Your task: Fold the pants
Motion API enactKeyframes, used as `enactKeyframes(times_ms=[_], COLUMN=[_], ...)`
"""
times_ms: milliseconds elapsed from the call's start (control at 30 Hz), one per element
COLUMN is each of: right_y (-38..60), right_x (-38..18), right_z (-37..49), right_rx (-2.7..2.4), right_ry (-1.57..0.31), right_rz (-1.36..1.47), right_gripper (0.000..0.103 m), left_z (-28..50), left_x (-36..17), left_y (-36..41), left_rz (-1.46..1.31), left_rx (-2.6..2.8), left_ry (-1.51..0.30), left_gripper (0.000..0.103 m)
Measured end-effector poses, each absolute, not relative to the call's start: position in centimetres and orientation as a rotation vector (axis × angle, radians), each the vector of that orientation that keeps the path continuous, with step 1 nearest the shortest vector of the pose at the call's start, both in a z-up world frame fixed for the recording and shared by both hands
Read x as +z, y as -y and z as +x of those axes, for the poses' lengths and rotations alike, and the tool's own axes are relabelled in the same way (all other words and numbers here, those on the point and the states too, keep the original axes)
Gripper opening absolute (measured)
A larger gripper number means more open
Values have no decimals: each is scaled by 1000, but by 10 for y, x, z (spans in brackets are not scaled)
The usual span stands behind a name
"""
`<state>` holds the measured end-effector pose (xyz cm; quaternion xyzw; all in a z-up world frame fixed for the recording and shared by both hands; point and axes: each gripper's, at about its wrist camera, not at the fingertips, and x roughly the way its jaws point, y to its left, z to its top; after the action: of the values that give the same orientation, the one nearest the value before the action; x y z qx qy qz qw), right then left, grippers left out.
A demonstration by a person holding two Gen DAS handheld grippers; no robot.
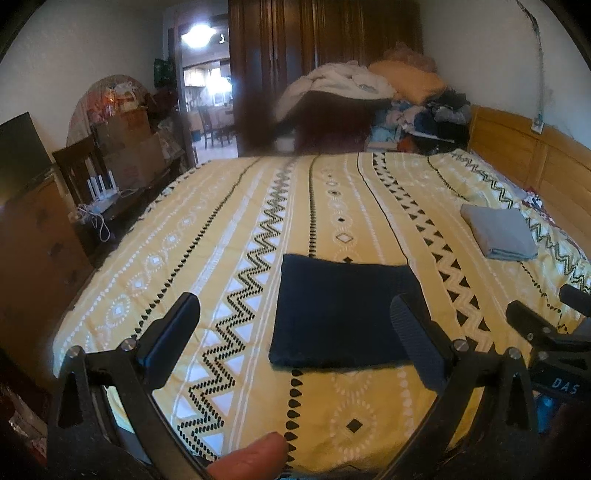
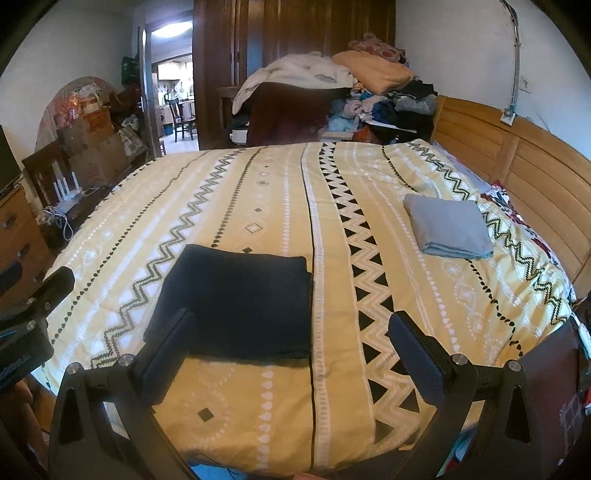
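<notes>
- Right now my left gripper (image 1: 295, 332) hangs over the near part of the bed, its jaws spread wide with nothing between them.
- My right gripper (image 2: 291, 345) hangs at about the same height, jaws also spread wide and empty; its tip (image 1: 532, 325) shows at the right edge of my left camera's view.
- Just ahead of both grippers, the dark navy pants (image 1: 341, 314) lie flat on the bedspread (image 1: 221, 240), folded into a neat rectangle.
- From my left gripper the pants sit straight ahead, framed between the two fingers (image 1: 173, 336); from my right gripper the pants (image 2: 240, 302) sit ahead and to the left, partly behind the left finger (image 2: 170, 350).
- Neither gripper touches the pants.
- The bedspread is yellow with white and black zigzags, triangles and diamonds, and looks smooth around the pants.
- Further ahead and to the right, well apart from the pants, a folded grey cloth (image 2: 448, 225) rests on the bedspread near the wooden headboard (image 2: 517, 155).
- Beyond the far edge of the bed, a heap of clothes and bedding (image 2: 332, 85) is piled in front of a dark wardrobe (image 2: 295, 29).
- At the bottom of my left camera's view, a fingertip (image 1: 251, 458) of my hand shows.
</notes>
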<state>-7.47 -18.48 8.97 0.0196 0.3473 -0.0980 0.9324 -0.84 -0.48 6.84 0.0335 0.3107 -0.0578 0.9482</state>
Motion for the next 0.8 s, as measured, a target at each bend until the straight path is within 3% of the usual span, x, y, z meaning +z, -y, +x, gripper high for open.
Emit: enactKeyframes(times_ms=[800], right_y=[188], right_x=[72], right_z=[-74], right_rx=[-193], right_ry=[-755], right_rz=[42], right_gripper=[103], left_z=[-6], left_x=[53], left_y=[5], left_rz=[78], left_rx=[-110], left_ry=[-700], left_gripper=[103])
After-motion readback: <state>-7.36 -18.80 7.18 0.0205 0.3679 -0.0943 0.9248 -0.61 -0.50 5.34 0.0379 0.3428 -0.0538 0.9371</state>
